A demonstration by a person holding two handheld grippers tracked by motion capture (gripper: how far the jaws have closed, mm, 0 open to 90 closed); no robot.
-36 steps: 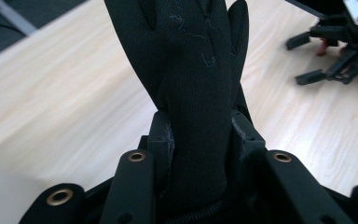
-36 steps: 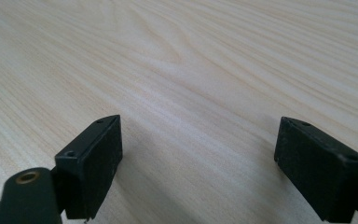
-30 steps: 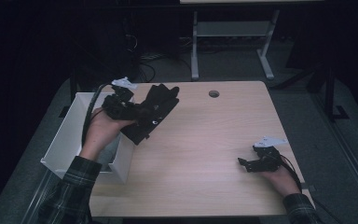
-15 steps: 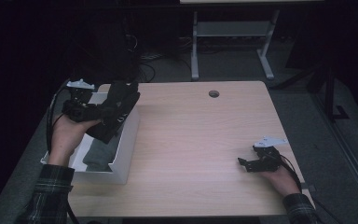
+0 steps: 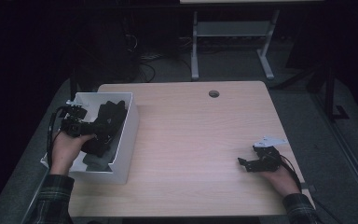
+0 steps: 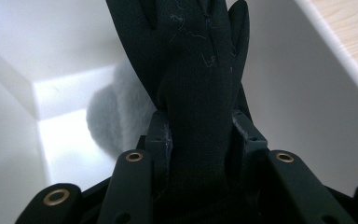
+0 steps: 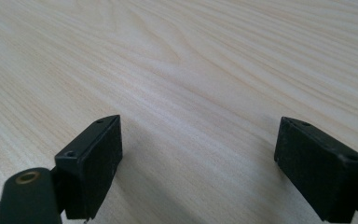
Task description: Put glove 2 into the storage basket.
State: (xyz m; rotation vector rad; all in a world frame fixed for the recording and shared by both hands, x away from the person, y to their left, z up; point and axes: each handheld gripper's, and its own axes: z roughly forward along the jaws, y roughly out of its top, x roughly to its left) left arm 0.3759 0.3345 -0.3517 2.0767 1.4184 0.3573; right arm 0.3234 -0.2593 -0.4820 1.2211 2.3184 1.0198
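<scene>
Dark floor and metal stand legs ring the pale wooden bench (image 5: 200, 140), and the white bin (image 5: 127, 135) at its left edge serves as the landmark. Over that bin the left claw (image 6: 200, 135) is clamped on the wrist of a black glove (image 5: 107, 126), whose fingers hang down into the bin above what looks like a grey furry piece (image 6: 107, 123), though that one is hard to make out. Far right of the bin, the right claw (image 7: 198, 158) rests spread wide on bare bench, holding nothing. If released too near the bin's wall, the limp glove could drape over the rim or slide outside. No brand, label or writing is legible anywhere.
</scene>
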